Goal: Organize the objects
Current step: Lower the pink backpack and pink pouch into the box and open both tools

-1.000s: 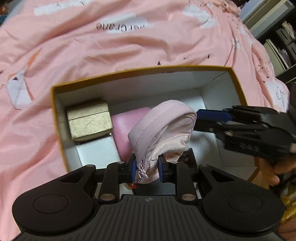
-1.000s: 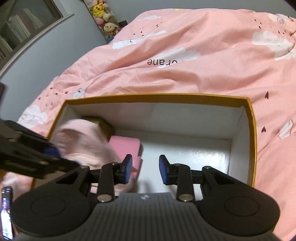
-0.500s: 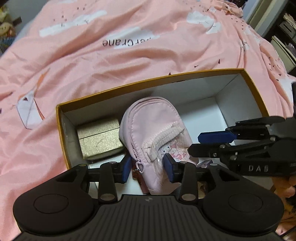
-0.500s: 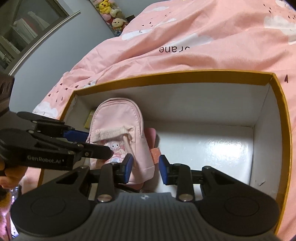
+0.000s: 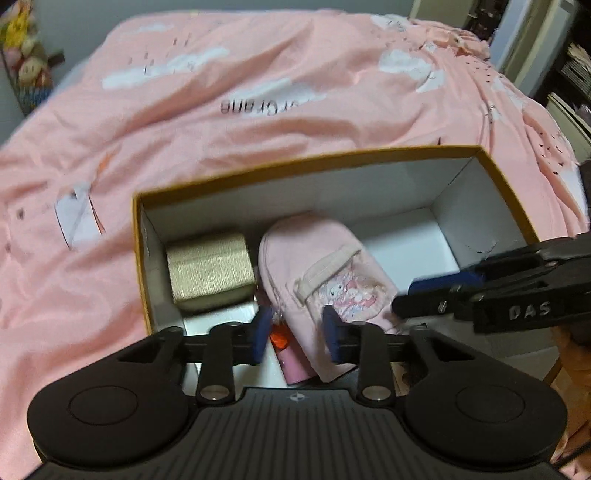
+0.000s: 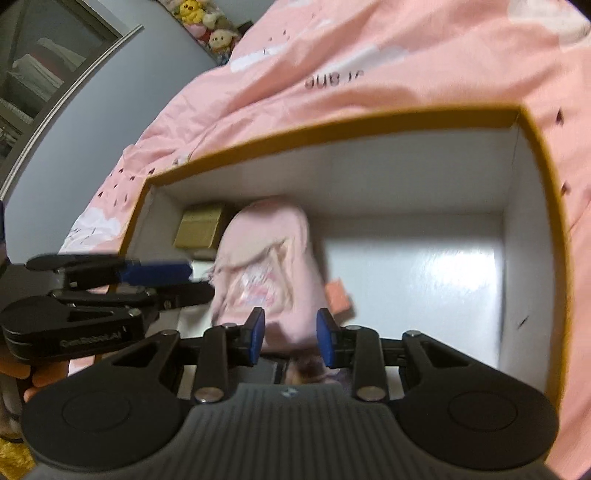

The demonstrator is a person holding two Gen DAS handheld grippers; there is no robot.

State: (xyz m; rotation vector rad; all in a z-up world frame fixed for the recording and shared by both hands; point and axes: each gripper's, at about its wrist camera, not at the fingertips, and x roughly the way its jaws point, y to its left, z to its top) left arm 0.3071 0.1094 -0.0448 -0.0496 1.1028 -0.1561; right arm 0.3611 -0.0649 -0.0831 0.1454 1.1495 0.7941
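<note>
A small pink backpack pouch (image 5: pixel 325 269) lies in the yellow-rimmed white box (image 5: pixel 491 173), next to a gold box (image 5: pixel 208 269). My left gripper (image 5: pixel 295 334) is open and empty just above the pouch's near end. In the right wrist view the pouch (image 6: pixel 266 269) lies in the box (image 6: pixel 532 147) beside the gold box (image 6: pixel 199 230). My right gripper (image 6: pixel 290 341) is open and empty above the pouch's near end. The left gripper (image 6: pixel 162 273) reaches in from the left there. The right gripper (image 5: pixel 436 291) reaches in from the right in the left wrist view.
The box sits on a pink quilt (image 5: pixel 258 92) with white clouds. A white box (image 5: pixel 221 321) and a pink item (image 5: pixel 295 365) lie under the pouch. Plush toys (image 6: pixel 207 22) sit at the far wall. Shelves (image 5: pixel 569 74) stand at right.
My left gripper let go of the pink pouch, which now lies flat in the box. Both grippers have drawn back and up from the box.
</note>
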